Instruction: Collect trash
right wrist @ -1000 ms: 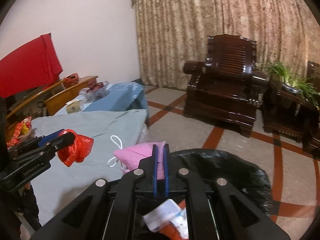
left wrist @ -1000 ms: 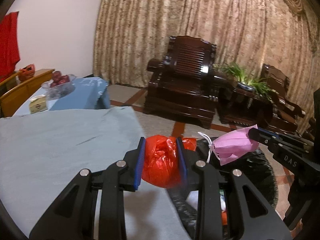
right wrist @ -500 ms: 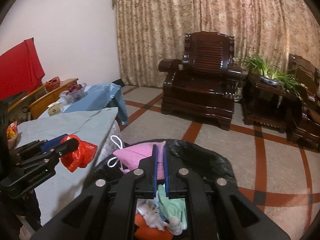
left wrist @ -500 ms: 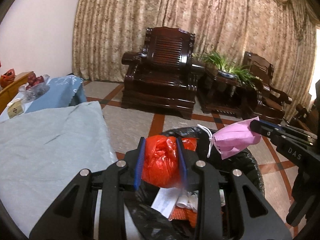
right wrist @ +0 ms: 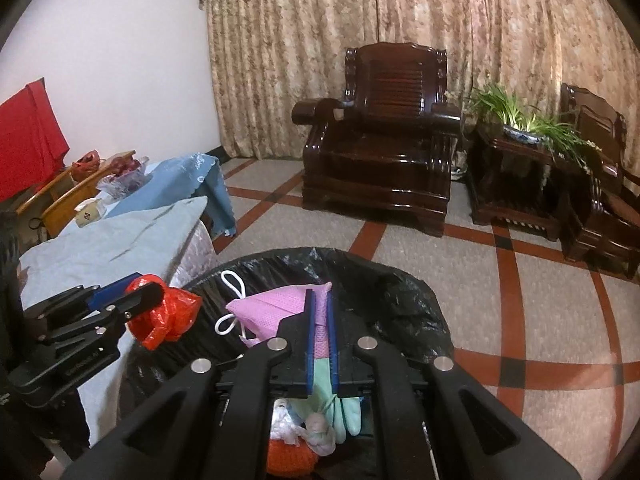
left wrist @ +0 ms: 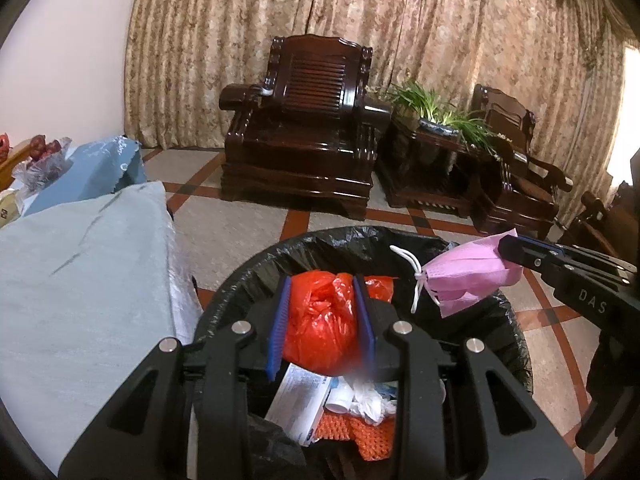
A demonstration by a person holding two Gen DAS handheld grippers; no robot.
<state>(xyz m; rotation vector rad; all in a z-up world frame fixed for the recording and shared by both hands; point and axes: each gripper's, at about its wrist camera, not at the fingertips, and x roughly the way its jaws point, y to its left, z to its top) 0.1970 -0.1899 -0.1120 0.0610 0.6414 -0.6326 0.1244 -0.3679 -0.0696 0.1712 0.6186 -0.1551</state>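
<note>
The left claw (left wrist: 323, 322) squeezes a red plastic bag (left wrist: 320, 320). The right claw (right wrist: 319, 338) is pinched tight on a pink face mask (right wrist: 276, 306). A second ago both claws were over the bench (left wrist: 80, 280); now both hang over the open black-lined bin (left wrist: 516, 344), so the trash looks ready to drop. The left view shows a white box and an orange net inside the bin. The right view shows a green glove there, and the left claw from the side.
</note>
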